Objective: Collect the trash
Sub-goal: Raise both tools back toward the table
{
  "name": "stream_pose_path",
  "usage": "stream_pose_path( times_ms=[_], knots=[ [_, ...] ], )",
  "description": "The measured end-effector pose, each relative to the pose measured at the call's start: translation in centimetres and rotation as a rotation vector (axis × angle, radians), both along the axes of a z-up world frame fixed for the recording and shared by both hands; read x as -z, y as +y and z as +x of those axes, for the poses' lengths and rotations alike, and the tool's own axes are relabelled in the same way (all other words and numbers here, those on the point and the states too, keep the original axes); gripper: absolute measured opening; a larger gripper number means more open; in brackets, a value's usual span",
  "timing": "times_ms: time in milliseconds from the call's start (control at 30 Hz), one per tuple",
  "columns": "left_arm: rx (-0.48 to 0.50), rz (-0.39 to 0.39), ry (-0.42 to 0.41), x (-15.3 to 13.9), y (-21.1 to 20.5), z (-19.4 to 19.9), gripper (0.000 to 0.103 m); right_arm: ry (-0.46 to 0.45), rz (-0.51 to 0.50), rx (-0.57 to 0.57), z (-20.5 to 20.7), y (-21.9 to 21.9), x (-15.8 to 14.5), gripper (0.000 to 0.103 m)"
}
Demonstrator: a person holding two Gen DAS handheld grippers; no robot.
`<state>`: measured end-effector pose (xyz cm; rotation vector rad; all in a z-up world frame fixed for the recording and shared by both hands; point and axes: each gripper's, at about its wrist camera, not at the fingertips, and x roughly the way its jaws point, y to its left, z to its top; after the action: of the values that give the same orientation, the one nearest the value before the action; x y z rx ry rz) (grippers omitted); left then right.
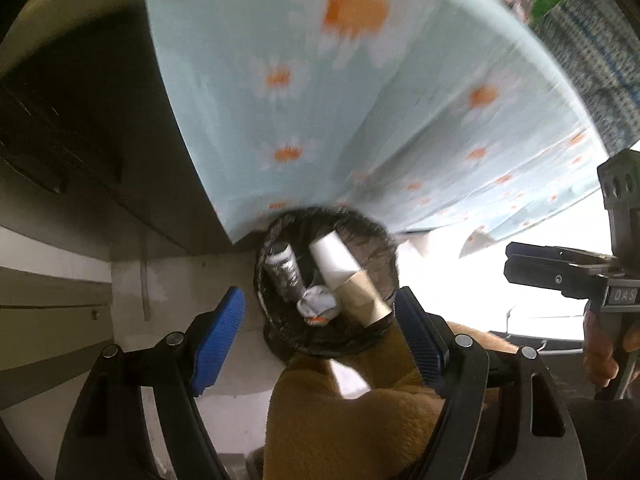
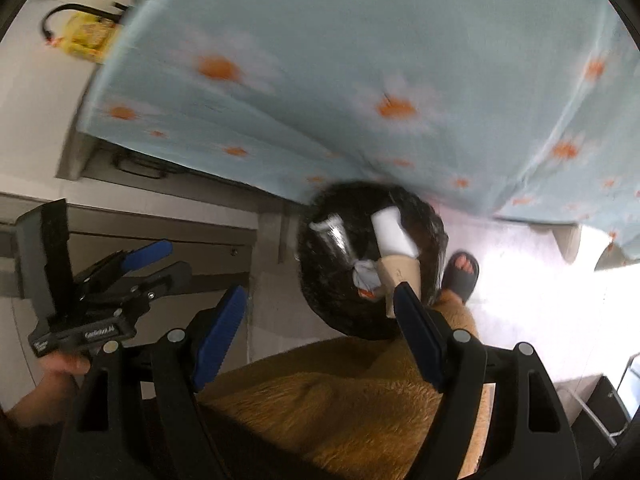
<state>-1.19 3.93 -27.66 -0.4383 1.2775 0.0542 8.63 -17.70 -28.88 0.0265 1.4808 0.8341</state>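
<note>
Left tool (image 1: 316, 344) spread empty, trash bin (image 1: 280, 340) below

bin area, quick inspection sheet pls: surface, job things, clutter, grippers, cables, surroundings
surface: pale floor, glare at right.
job's things: black-lined bin on the floor by the bed, holding a white cup, cardboard tube, crumpled wrapper and dark tube.
clutter: yellow bag on the floor beyond the bed.
grippers: left gripper open, empty; right gripper open, empty.
cables: nothing seen for certain.
surroundings: daisy bedsheet overhanging; sandalled foot beside the bin; fuzzy brown garment below.
</note>
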Motion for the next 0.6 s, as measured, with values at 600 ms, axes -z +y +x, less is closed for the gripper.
stream_pose_path(
  times_ms=[600],
  knots=[
    [-0.102, 0.017, -0.368, -16.1, 2.6, 4.2, 0.075, -0.267, 0.241, 0.144, 9.6, -1.0, -17.3, 0.076]
  ],
)
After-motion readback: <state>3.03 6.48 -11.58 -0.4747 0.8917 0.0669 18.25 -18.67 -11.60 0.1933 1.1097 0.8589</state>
